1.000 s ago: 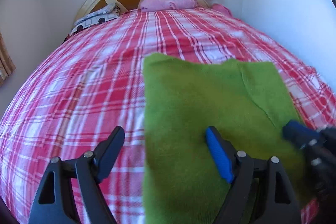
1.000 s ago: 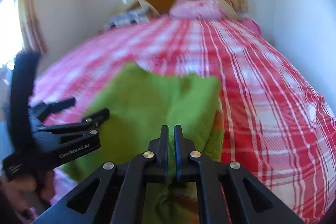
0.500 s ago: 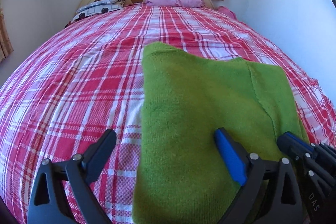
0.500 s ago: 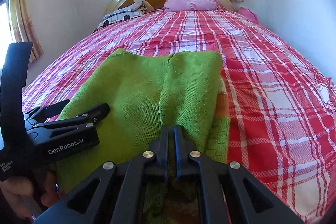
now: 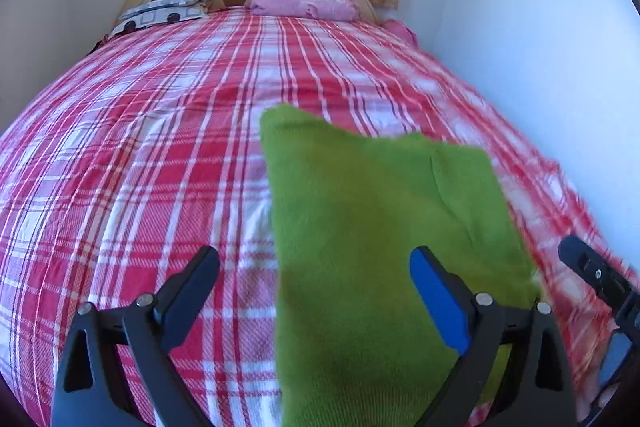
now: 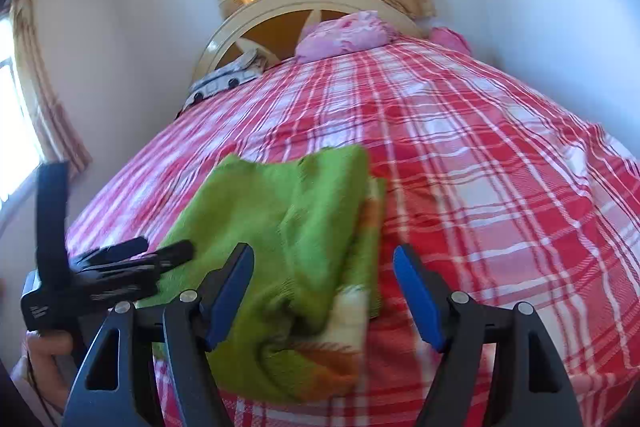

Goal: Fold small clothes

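Red-and-white plaid bedspread (image 5: 160, 155) carries the folded green knitted garment (image 5: 380, 227) near the bed's foot. The left gripper (image 5: 316, 287) fingers stand wide and empty; the right gripper (image 6: 324, 291) fingers are opening, nothing pinched between them. Its loose near edge (image 6: 304, 355), bunched and lumpy, could spring open or snag on a withdrawing finger.

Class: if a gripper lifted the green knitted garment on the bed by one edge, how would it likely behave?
The green knitted garment would probably droop limply: it already lies in soft folds on the plaid bedspread. Its fuzzy knit looks grippy, unlikely to slip. It should not roll or break.
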A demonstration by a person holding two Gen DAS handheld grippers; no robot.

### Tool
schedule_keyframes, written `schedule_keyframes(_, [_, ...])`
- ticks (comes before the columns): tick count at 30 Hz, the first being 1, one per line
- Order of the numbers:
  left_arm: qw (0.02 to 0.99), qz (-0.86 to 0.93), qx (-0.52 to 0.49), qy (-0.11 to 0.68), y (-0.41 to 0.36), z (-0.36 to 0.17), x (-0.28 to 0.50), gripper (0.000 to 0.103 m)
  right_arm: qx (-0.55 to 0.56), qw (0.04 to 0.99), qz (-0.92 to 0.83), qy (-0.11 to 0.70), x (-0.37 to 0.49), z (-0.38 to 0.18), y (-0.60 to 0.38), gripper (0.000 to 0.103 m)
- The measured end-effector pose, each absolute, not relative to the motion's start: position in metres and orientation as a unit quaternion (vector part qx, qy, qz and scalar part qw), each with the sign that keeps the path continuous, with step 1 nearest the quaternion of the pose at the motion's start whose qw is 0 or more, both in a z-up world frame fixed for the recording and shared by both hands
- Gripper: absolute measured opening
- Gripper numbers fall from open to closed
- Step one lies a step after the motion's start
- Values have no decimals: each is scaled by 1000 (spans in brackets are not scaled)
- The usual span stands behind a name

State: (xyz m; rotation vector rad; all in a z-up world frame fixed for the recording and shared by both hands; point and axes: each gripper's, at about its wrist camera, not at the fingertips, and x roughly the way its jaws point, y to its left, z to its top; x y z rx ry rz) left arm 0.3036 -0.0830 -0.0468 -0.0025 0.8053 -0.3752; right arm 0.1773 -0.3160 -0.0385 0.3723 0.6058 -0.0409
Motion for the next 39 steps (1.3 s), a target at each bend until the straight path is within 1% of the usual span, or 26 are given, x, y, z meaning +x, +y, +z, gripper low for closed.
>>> schedule_keyframes(2, [894, -181, -19, 409, -87, -49, 321, 98, 235, 923, -14, 303, 190, -41, -333, 73])
schedule_keyframes(4, [882, -193, -34, 429, -94, -58, 336, 98, 255, 911, -6, 324, 211, -47, -340, 73])
schedule_keyframes(6, [873, -190, -49, 447, -98, -72, 348, 98, 244, 906, 0, 345, 233, -57, -339, 73])
schedule_keyframes(9, [856, -191, -81, 473, -97, -95, 356, 95, 226, 897, 2, 381, 265, -76, -336, 73])
schedule_keyframes(11, [852, -202, -120, 468, -89, -102, 355, 95, 225, 887, 16, 403, 281, -91, -334, 73])
schedule_keyframes(12, [852, -208, -126, 463, -87, -103, 354, 95, 228, 884, 21, 408, 286, -97, -332, 75])
schedule_keyframes(14, [856, -212, -110, 458, -90, -102, 351, 95, 213, 891, 42, 399, 291, -97, -325, 75])
schedule_keyframes(15, [859, -213, -101, 454, -92, -102, 349, 94, 191, 892, 56, 405, 294, -98, -318, 72])
schedule_keyframes(16, [861, -216, -98, 449, -95, -103, 348, 91, 169, 896, 59, 407, 294, -98, -311, 66])
schedule_keyframes(18, [861, -221, -101, 446, -94, -103, 347, 85, 136, 901, 63, 408, 294, -97, -301, 59])
schedule_keyframes(19, [860, -226, -105, 445, -94, -104, 347, 81, 138, 901, 64, 406, 294, -97, -301, 54])
schedule_keyframes(22, [865, -223, -99, 438, -96, -103, 344, 73, 160, 901, 67, 397, 291, -101, -308, 47])
schedule_keyframes(23, [868, -219, -95, 436, -96, -102, 344, 71, 159, 902, 64, 395, 291, -101, -307, 46])
schedule_keyframes(25, [878, -205, -83, 425, -99, -100, 342, 61, 138, 908, 53, 392, 291, -99, -300, 44])
schedule_keyframes(27, [884, -199, -65, 417, -104, -98, 340, 57, 97, 917, 33, 386, 288, -95, -288, 41])
schedule_keyframes(32, [891, -188, -40, 411, -107, -95, 340, 53, -15, 928, -21, 371, 284, -86, -253, 35])
schedule_keyframes(33, [891, -186, -39, 412, -107, -95, 339, 50, -25, 929, -26, 369, 283, -84, -249, 33])
schedule_keyframes(36, [894, -183, -23, 409, -108, -86, 331, 40, -5, 932, -29, 361, 271, -74, -248, 31])
schedule_keyframes(39, [899, -180, -17, 400, -105, -72, 315, 38, 12, 941, -28, 336, 250, -55, -243, 30])
